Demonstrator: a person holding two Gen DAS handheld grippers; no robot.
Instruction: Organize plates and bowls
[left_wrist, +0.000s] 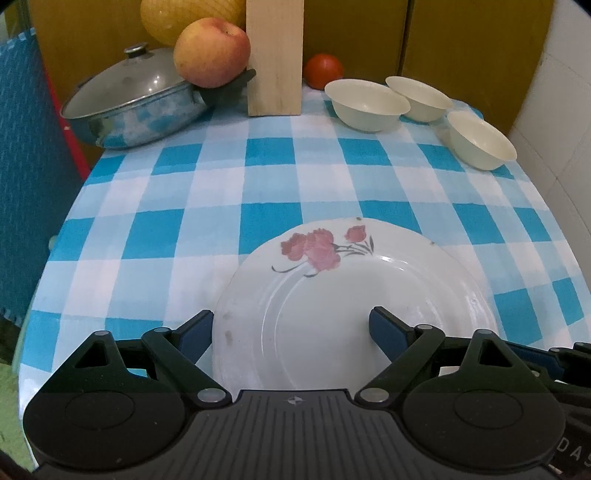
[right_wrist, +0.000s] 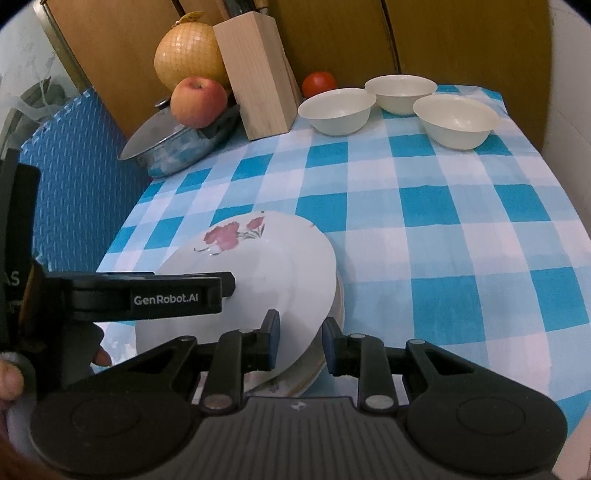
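- Two plates at least are sitting stacked at the table's (left_wrist: 258, 166) near edge, and the flowered plate (right_wrist: 258, 273) on top is tilting.
- Right gripper (right_wrist: 301, 345) jaws are pinching its rim.
- Left gripper (left_wrist: 291, 328) jaws are gaping around its other side, untouching.
- Three bowls (right_wrist: 402, 105) are waiting unstacked at the far edge; next is probably settling the plate flat, then nesting them.

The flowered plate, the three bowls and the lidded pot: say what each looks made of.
Flowered plate: glazed ceramic or melamine, glossy white with a printed pink flower; which one is unclear.
Three bowls: cream, smooth with a soft sheen, probably plastic or melamine.
Lidded pot: metal, its side mirrors the checked cloth; the dull grey lid looks like worn steel or aluminium.
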